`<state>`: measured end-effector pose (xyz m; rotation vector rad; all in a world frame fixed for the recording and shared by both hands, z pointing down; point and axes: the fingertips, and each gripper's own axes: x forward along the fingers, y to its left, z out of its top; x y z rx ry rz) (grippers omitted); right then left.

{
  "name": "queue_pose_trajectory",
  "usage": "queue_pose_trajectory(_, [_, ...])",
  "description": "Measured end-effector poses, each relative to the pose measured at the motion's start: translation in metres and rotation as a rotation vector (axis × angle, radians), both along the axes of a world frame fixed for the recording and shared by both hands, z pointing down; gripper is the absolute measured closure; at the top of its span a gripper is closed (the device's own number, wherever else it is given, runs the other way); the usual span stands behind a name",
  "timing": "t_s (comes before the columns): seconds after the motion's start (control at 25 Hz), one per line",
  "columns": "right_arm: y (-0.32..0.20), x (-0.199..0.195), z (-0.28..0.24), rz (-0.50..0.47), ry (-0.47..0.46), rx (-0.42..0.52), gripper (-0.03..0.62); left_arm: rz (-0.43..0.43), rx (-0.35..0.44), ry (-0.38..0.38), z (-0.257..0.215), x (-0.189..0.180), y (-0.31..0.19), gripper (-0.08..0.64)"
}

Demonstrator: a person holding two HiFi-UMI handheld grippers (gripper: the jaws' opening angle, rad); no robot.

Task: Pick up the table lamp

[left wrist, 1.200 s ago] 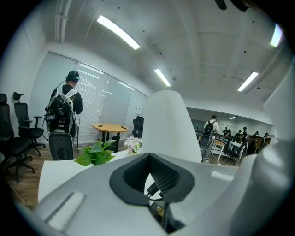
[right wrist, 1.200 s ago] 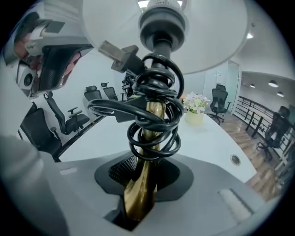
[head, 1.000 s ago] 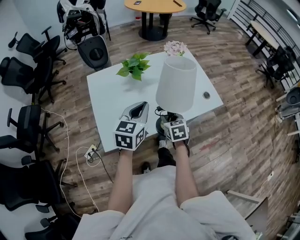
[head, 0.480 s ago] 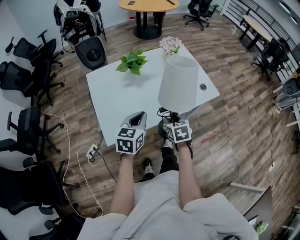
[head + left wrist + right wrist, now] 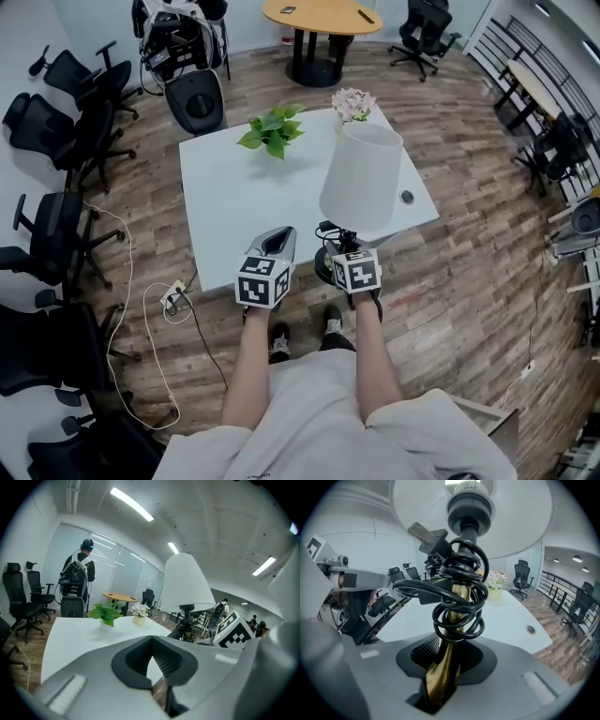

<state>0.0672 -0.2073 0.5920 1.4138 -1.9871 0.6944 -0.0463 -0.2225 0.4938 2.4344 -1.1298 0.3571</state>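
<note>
My table lamp point(image 5: 361, 183) has a plain white shade, a shiny brass-gold stem point(image 5: 443, 681) and a glossy black cord point(image 5: 461, 597) coiled round it. My right tool point(image 5: 345, 251) is matt grey with black ribbed pads, and my left tool point(image 5: 152, 639) is the same. Each carries a cube point(image 5: 262, 279) patterned with black-and-white square markers. The desk point(image 5: 234, 197) is plain white. The plant point(image 5: 272, 131) is bright green and the flowers point(image 5: 352, 103) pale pink; their pot looks cream, though it is too small to be sure. The floor point(image 5: 469, 253) is brown, plank-patterned wood, and the chairs point(image 5: 56, 234) are black.
</note>
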Motion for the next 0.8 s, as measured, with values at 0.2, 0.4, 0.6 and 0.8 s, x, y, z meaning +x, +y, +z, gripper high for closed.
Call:
queue_pose_trajectory(0.2, [-0.021,0.015,0.002,-0.054,-0.007,0.003,0.456,-0.038,-0.011,-0.028,0.005,0.02,-0.008,0.56])
queue_pose_trajectory(0.4, [-0.034,0.028,0.005,-0.096,-0.033,0.005,0.456,-0.093,-0.015,-0.048,0.005,0.033,-0.019,0.56])
queue_pose_trajectory(0.6, [-0.045,0.043,0.011,-0.134,-0.059,0.013,0.456,-0.123,-0.015,-0.063,0.009,0.054,-0.024,0.56])
queue_pose_trajectory(0.8, [-0.051,0.061,0.011,-0.164,-0.047,0.03,0.456,-0.149,-0.02,-0.061,0.016,0.078,-0.025,0.56])
